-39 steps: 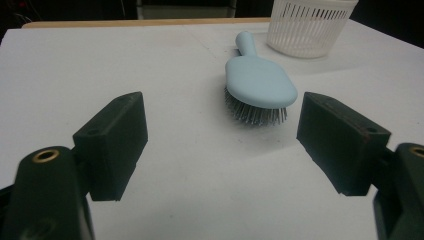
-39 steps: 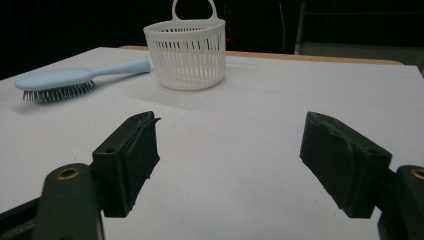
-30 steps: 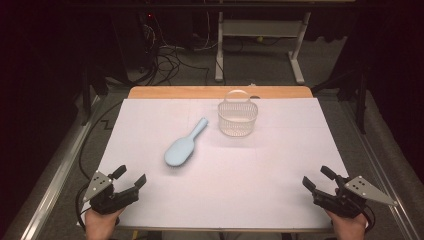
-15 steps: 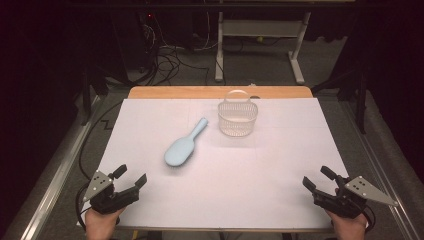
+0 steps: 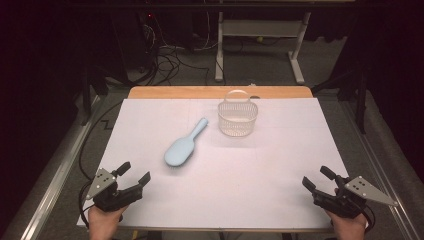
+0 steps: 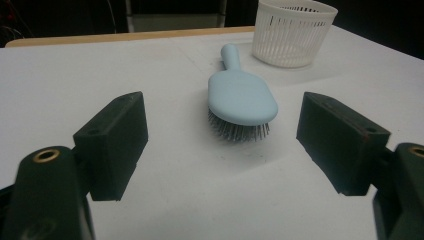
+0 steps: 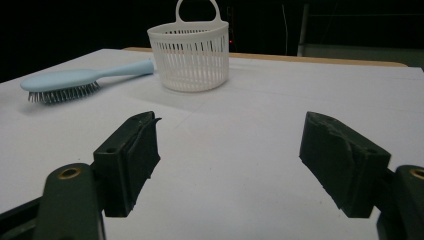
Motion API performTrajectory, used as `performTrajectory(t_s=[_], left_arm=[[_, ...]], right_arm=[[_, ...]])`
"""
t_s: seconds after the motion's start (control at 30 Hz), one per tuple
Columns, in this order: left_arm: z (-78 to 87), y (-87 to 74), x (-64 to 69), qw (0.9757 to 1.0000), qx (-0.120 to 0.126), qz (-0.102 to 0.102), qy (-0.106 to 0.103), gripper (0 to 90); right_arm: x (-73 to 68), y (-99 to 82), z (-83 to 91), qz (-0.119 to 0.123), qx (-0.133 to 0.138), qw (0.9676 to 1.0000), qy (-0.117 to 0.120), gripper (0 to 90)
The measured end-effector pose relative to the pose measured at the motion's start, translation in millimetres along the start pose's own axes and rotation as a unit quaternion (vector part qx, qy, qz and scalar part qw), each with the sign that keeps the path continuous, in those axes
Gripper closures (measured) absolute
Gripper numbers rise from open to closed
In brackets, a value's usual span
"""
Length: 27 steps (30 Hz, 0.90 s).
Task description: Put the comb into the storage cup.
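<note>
A light blue hairbrush (image 5: pixel 182 146) lies bristles down near the middle of the white table (image 5: pixel 150 125), its handle pointing toward a white slatted basket (image 5: pixel 237 118) with a loop handle. From the left gripper view the hairbrush (image 6: pixel 240 95) lies straight ahead between the jaws, with the basket (image 6: pixel 292 32) behind it. My left gripper (image 5: pixel 134 173) rests open at the near left corner, empty. At the near right corner my right gripper (image 5: pixel 317 178) is also open and empty; its view has the basket (image 7: pixel 190 52) ahead and the hairbrush (image 7: pixel 75 80) to the left.
A wooden strip (image 5: pixel 220 92) runs along the table's far edge. Beyond it stand a desk frame (image 5: pixel 260 45) and loose cables (image 5: pixel 165 60) on the floor. Metal rails (image 5: pixel 55 175) flank the table's sides.
</note>
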<state>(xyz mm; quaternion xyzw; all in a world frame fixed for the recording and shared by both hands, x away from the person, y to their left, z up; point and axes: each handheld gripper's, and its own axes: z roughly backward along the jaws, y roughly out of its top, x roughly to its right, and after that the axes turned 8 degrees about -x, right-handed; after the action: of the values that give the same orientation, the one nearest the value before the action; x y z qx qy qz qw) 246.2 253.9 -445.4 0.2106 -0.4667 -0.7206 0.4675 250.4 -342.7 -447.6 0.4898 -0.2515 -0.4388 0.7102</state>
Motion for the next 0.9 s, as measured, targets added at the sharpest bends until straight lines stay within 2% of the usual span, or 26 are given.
performTrajectory(t_s=[0.33, 0.9], left_arm=[[-6.6, 8.9, 4.7, 0.9999, -0.003, -0.008, -0.013, 20.0], [-29.4, 27.4, 16.2, 0.9988, -0.013, -0.022, -0.042, 20.2]], right_arm=[[0.4, 0.0, -0.1, -0.002, 0.001, 1.0000, 0.000, 24.0], [0.7, 0.0, -0.1, -0.004, 0.002, 1.0000, 0.002, 24.0]])
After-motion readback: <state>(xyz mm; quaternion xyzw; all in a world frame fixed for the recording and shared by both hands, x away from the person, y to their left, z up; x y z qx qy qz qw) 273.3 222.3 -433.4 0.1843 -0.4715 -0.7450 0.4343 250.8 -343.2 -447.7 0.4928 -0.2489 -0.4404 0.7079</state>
